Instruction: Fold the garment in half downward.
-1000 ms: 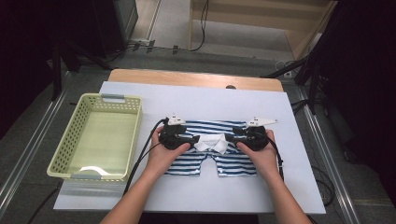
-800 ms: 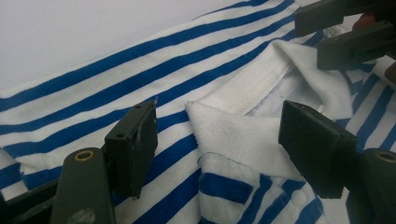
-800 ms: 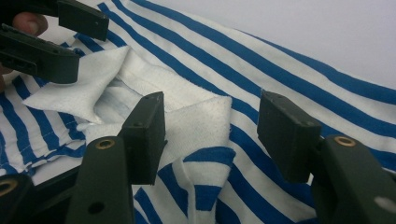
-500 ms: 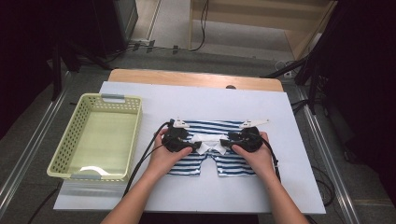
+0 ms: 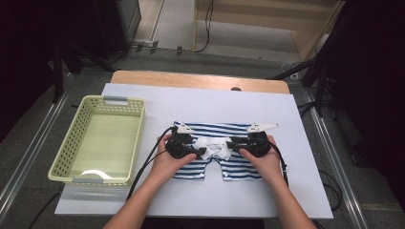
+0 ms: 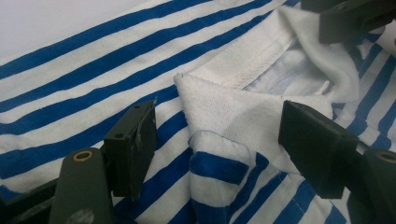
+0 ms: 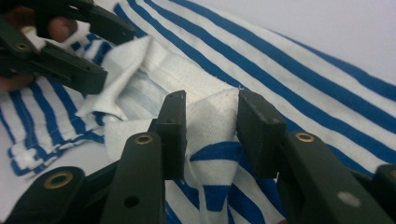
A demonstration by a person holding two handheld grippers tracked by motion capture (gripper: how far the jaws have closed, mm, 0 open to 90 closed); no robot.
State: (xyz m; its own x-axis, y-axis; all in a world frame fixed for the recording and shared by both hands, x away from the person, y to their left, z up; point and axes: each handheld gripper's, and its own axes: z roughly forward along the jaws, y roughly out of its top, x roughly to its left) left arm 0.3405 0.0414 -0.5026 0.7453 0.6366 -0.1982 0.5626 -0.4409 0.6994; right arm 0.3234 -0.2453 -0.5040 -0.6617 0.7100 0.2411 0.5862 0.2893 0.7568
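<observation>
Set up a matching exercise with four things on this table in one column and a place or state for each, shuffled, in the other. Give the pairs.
1. basket
2. striped garment
3. left gripper
4. right gripper

A. jaws wide apart around a white collar point
B. at the table's left, nothing in it
C. jaws close on a fold of white cloth
D. spread flat mid-table

Pairs: 1-B, 2-D, 3-A, 4-C

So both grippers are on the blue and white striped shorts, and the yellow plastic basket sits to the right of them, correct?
Not quite. Both grippers, left and right, are on the blue and white striped shorts, but the yellow plastic basket sits to their left, as the high view shows.
</observation>
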